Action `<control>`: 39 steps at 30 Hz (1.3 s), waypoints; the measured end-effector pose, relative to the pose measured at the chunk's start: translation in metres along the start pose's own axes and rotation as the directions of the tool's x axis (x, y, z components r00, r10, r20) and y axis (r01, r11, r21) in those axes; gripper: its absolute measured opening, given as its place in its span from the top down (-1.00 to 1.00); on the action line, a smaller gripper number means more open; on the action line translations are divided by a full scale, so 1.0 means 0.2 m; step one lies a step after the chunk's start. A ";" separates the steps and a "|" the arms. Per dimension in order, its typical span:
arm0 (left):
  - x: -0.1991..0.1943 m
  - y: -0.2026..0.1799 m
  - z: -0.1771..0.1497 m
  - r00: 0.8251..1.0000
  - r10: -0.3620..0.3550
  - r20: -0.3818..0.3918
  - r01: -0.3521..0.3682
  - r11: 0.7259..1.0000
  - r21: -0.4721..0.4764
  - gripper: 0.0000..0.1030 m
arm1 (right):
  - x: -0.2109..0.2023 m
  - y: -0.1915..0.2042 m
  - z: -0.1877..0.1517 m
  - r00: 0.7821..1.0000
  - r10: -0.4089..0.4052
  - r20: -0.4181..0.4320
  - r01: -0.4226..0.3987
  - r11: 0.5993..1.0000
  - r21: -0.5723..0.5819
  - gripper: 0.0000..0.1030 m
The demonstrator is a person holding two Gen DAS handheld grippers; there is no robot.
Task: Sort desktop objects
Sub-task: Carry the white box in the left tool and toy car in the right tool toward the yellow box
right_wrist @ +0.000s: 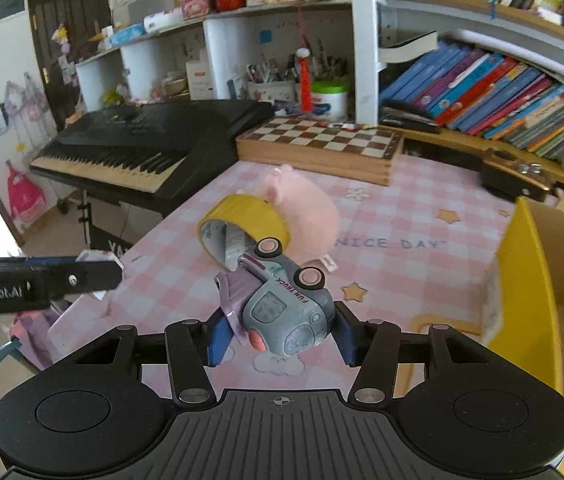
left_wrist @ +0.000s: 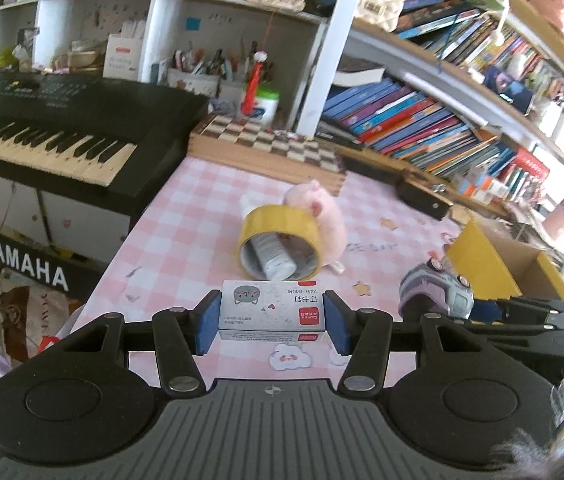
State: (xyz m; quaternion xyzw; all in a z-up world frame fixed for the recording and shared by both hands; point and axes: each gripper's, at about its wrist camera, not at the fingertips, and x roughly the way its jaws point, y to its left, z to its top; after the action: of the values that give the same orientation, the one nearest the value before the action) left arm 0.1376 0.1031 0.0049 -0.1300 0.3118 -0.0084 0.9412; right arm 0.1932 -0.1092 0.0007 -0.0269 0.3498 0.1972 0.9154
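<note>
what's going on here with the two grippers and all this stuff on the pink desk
A person is clearing a desk with a hand-held gripper in each hand. The left gripper is shut on a small box of staples, and the right gripper is shut on a grey toy truck. A roll of yellow tape and a pink plush toy lie on the pink checked tablecloth. An open yellow cardboard box stands to the right.

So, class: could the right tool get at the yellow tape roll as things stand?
Probably not yet. The right tool is shut on the toy truck, so its jaws are full. The path to the tape roll looks free, but a white tube lies through it and the pink plush sits against it.
</note>
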 end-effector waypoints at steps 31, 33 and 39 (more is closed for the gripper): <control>-0.38 -0.10 -0.29 0.959 -0.258 -0.120 0.275 0.948 0.162 0.02 | -0.50 0.26 -0.45 0.986 -0.163 -0.029 0.166 0.964 0.206 -0.01; -0.39 -0.11 -0.31 0.952 -0.276 -0.136 0.297 0.939 0.171 0.01 | -0.53 0.27 -0.50 0.983 -0.180 -0.037 0.183 0.959 0.218 -0.02; -0.40 -0.17 -0.36 0.927 -0.332 -0.175 0.363 0.912 0.191 0.02 | -0.60 0.27 -0.58 0.971 -0.231 -0.062 0.239 0.934 0.265 -0.02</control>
State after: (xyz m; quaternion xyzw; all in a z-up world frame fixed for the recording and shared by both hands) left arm 0.0326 0.0609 0.0038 -0.0774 0.3455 -0.2193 0.9092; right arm 0.0177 -0.1229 -0.0044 0.0539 0.3811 0.0361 0.9223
